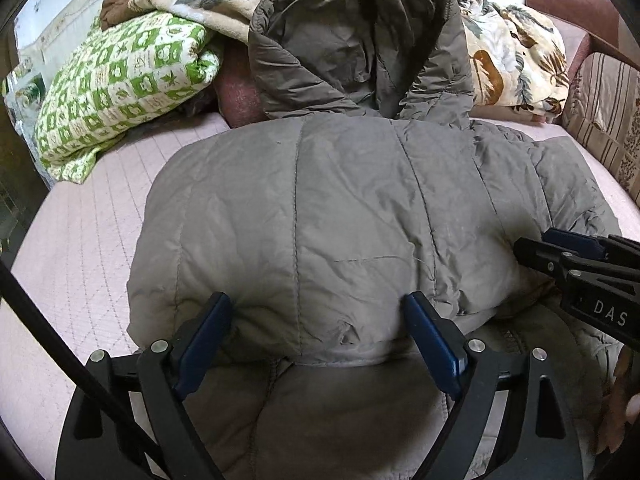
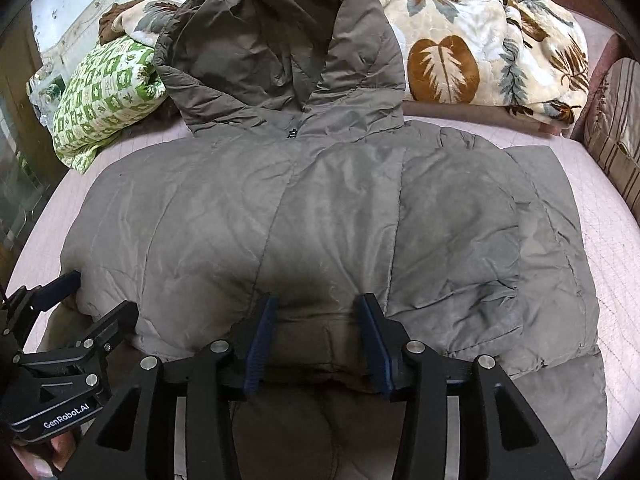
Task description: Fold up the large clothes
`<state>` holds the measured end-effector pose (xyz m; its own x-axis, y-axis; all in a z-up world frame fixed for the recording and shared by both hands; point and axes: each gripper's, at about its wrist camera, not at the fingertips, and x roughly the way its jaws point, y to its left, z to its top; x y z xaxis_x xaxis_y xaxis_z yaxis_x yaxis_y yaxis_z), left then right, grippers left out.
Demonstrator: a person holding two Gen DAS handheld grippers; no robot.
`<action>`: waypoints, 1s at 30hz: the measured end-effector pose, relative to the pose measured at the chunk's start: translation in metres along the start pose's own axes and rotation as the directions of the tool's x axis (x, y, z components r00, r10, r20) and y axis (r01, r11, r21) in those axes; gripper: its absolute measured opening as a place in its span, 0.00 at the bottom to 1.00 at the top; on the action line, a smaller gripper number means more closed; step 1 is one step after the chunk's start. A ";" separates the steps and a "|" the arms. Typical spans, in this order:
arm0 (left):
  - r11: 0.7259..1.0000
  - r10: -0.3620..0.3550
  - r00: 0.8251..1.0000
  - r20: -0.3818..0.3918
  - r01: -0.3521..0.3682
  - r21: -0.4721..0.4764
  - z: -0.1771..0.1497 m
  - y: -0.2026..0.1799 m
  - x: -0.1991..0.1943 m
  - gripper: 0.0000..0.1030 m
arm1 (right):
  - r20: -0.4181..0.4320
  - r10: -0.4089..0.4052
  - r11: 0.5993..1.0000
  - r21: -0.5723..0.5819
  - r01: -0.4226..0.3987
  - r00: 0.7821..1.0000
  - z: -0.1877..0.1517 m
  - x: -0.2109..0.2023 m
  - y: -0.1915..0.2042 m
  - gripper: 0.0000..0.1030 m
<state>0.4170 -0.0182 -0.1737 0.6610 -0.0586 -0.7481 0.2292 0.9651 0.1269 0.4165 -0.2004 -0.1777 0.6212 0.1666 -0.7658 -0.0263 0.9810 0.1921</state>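
A puffy grey hooded down jacket [image 2: 320, 208] is lying folded on the pink quilted bed [image 1: 92, 208], both grippers' fingers [image 1: 432, 336] spread at its near fold, where even pressing should flatten it.

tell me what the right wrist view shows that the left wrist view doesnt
Only the right wrist view shows the zipper pull at the hood's base and the jacket's flat right edge. Only the left wrist view shows the reddish cushion beside the hood. Both show the grey jacket, the green quilt, the leaf blanket, and both grippers open at the folded edge.
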 end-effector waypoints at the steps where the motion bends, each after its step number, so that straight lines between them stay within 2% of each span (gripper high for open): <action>1: 1.000 0.005 1.000 0.007 -0.005 0.004 0.000 -0.001 -0.001 0.85 | 0.000 -0.003 1.000 -0.002 0.003 1.000 0.000 0.000 0.000 0.48; 8: 0.999 0.023 0.999 0.045 -0.024 0.028 0.002 -0.006 -0.013 0.85 | 0.007 0.003 1.000 0.005 -0.003 1.000 0.000 -0.005 0.003 0.59; 21: 0.999 0.031 0.997 0.069 -0.033 0.032 0.006 -0.008 -0.020 0.85 | 0.035 0.020 1.000 0.023 -0.021 0.999 -0.001 -0.019 0.004 0.61; 25: 0.999 0.031 0.997 0.077 -0.032 0.007 0.009 0.001 -0.023 0.85 | 0.067 0.005 0.998 0.054 -0.008 0.998 0.002 -0.025 -0.004 0.61; 30: 0.995 0.039 0.996 0.082 -0.032 -0.090 0.016 0.030 -0.025 0.85 | 0.073 -0.011 0.994 0.108 0.003 0.997 0.004 -0.027 -0.021 0.61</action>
<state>0.4190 0.0086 -0.1411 0.7256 -0.0411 -0.6869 0.1430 0.9854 0.0920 0.4038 -0.2254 -0.1588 0.6769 0.1481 -0.7210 0.0605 0.9651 0.2549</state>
